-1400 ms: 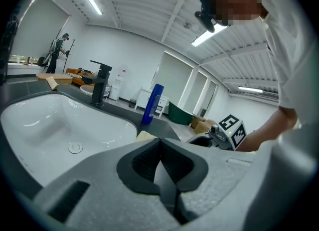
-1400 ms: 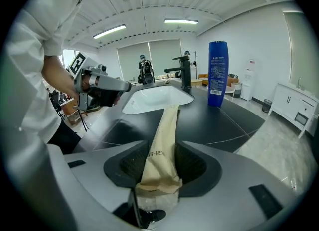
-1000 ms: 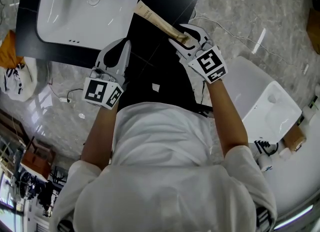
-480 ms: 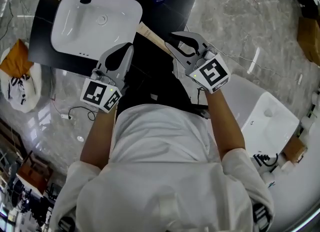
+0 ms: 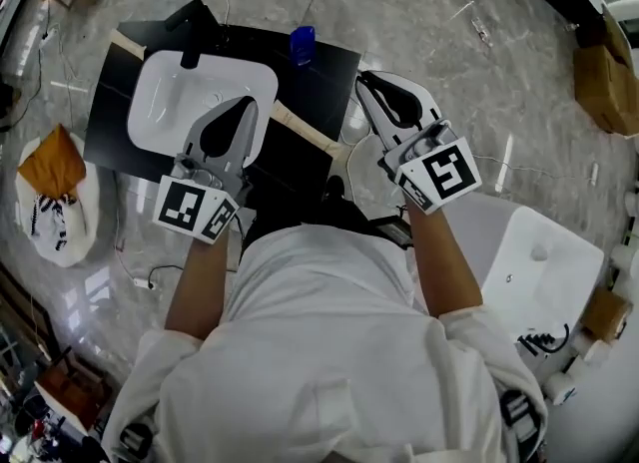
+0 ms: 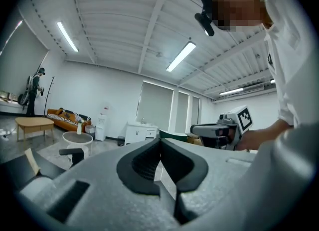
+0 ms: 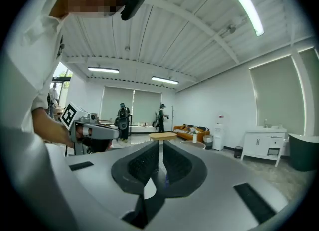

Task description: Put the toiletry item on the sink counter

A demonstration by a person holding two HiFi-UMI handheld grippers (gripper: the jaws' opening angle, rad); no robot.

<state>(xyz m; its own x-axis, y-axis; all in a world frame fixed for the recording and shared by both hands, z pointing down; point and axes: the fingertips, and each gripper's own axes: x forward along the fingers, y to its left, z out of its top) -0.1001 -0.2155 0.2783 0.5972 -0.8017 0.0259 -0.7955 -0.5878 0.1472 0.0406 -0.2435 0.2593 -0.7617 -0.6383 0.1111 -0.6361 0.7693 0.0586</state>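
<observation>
The left forearm reaches forward, holding the left gripper (image 5: 244,104) over the near rim of the white sink (image 5: 165,102), jaws together and empty. The beige toiletry item (image 5: 300,130) lies on the black counter (image 5: 334,62) beside the sink, between both grippers. The right gripper (image 5: 362,78), held forward alongside, is closing its empty jaws, now nearly together.

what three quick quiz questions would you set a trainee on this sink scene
1. True or false: the tan box lies inside the white sink basin.
2. Where is the blue item? A) on the black counter; B) on the floor; C) between a gripper's jaws.
3. Fill in: the left gripper has its jaws ___ with nothing between them.

Key: 1 false, it lies on the black counter beside the basin; 2 A; 3 together.
</observation>
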